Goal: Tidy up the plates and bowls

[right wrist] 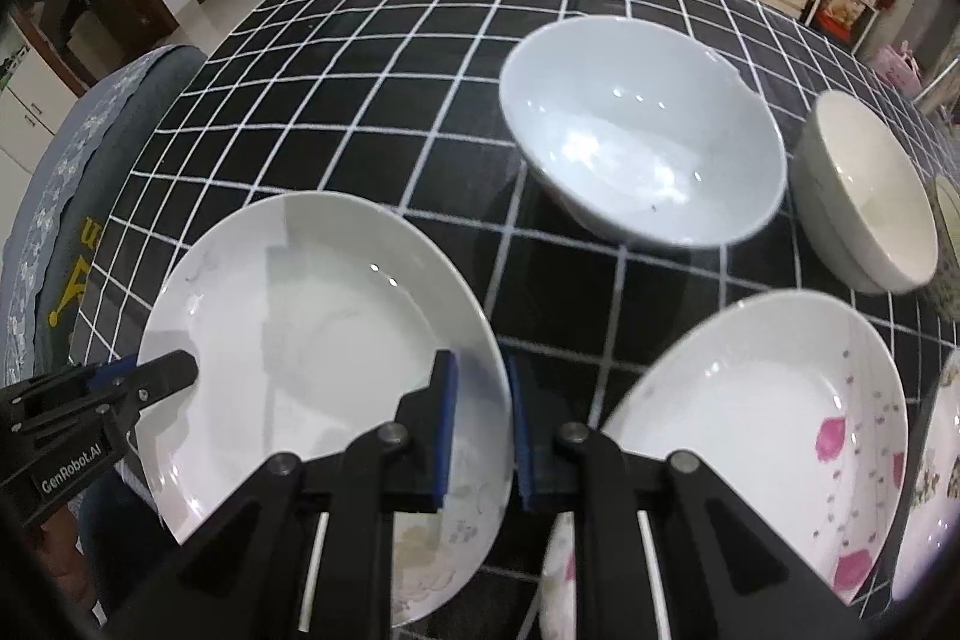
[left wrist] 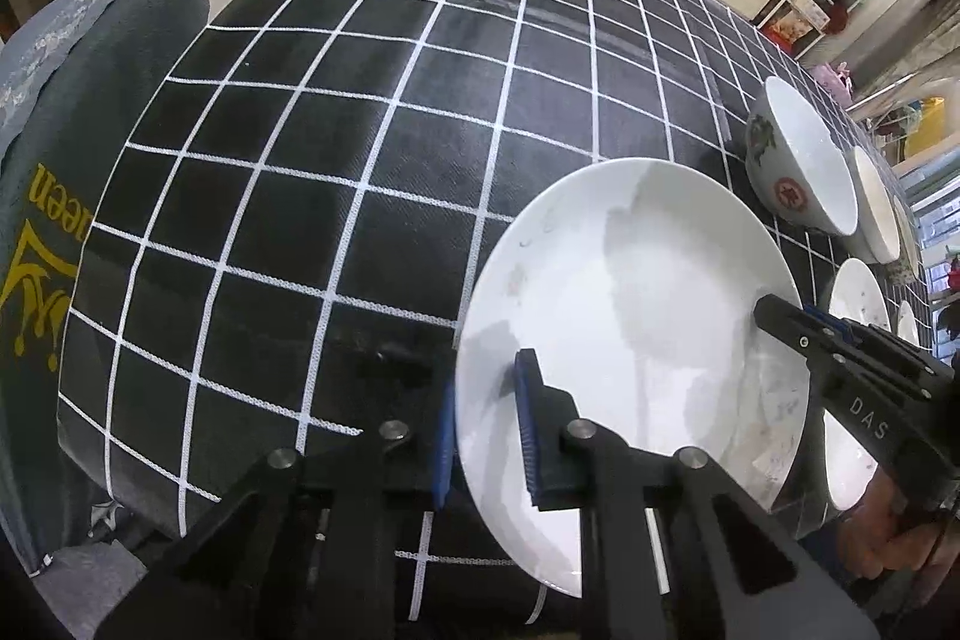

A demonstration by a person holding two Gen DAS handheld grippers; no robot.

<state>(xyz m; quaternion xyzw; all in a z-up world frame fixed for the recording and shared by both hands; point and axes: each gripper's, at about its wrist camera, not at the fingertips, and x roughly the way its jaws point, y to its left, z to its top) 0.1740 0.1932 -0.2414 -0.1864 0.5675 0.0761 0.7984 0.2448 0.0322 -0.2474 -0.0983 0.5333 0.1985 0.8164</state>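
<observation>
I have both tools on the plain white round ceramic plate (right wrist: 312, 340), which sits on the black surface with its white grid cloth (left wrist: 360, 130). My left tool (left wrist: 486, 436) is clenched on the plate's near-left rim, one blue pad (left wrist: 528, 424) lying on the plate's upper face and the other hidden under the edge. My right tool (right wrist: 483, 430) grips the plate's opposite rim the same way, one pad (right wrist: 447, 430) on top of the rim, the other just outside it.

Taking the plate as my landmark: just beyond it and to its right stands a large white ceramic bowl (right wrist: 642, 136). Further right of that sits a smaller cream bowl (right wrist: 864, 196). Close on the plate's right lies a white shallow dish with pink flower print (right wrist: 780, 430). Off the plate's left side, past the surface's edge, is a grey fabric cushion with yellow lettering (left wrist: 54, 196).
</observation>
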